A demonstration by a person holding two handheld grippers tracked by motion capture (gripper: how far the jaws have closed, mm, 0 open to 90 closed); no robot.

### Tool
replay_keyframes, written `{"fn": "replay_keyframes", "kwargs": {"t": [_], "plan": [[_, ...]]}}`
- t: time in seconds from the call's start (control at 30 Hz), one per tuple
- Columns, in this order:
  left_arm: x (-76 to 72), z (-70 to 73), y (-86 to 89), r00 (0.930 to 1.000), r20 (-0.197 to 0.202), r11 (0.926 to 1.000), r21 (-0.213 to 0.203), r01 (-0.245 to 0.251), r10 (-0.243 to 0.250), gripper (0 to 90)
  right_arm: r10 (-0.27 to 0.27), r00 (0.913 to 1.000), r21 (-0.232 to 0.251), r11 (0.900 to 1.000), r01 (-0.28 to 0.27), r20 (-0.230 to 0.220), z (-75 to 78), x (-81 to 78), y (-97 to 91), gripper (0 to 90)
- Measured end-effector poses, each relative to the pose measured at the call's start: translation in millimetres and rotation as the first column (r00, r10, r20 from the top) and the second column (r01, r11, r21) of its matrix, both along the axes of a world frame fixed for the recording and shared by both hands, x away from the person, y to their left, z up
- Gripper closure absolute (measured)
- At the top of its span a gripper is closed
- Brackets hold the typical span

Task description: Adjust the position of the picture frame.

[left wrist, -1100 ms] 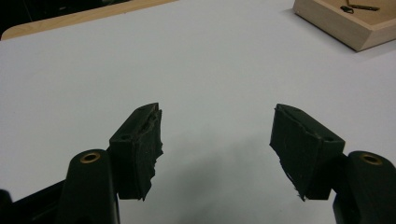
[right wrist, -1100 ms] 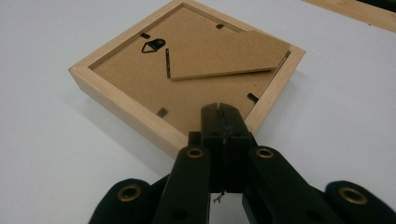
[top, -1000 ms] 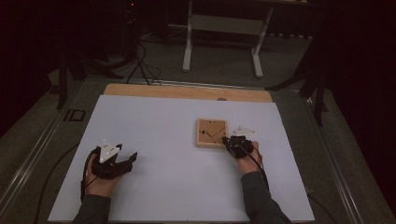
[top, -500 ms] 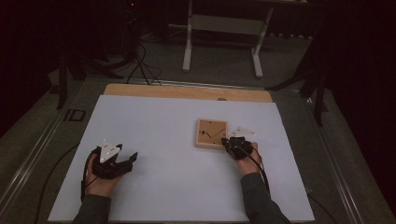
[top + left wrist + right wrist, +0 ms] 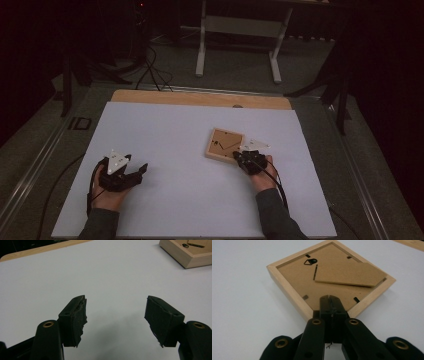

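My right hand-held gripper (image 5: 329, 298) has its jaws pressed together, tips at the near corner of the wooden picture frame (image 5: 224, 144), which lies face down on the desk (image 5: 175, 130) at about 2 o'clock from centre. I judge it light, stiff and fragile on its glazed face, so I'd grip the wooden rim, not the thin fold-out stand (image 5: 352, 275); my left hand-held gripper (image 5: 116, 315) rests with jaws apart at 8 o'clock.

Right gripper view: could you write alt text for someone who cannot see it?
A black two-jaw gripper, jaws pressed together, sits at the near corner of a square light-wood picture frame lying face down on a white table. The frame's brown fibreboard back shows a black triangular hanger and a folding stand flap.
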State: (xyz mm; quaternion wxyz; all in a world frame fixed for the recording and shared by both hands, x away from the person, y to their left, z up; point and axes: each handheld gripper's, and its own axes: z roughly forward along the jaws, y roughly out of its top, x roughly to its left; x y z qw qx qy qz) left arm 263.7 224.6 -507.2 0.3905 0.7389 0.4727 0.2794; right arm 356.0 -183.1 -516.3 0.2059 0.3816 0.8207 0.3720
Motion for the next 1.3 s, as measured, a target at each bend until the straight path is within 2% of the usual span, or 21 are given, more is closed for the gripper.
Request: {"fn": "replay_keyframes", "kwargs": {"t": [0.57,1.0,1.3], "plan": [[-0.8,0.8,-0.1,1.0000,0.008,1.0000,0.003,-0.001,0.001,33.6,0.066,0.9977,0.026,0.9975,-0.066,-0.014,-1.0,-15.0,16.8,89.9],[-1.2,1.5,0.1,0.9999,0.015,1.0000,0.000,0.004,-0.004,33.6,0.141,0.9900,0.006,0.9900,-0.141,-0.002,-1.6,-28.4,41.1,89.9],[-1.3,1.7,-0.5,0.9998,0.018,1.0000,-0.002,0.006,-0.006,33.6,0.165,0.9863,0.005,0.9863,-0.165,-0.002,-1.7,-32.1,49.1,89.9]]}}
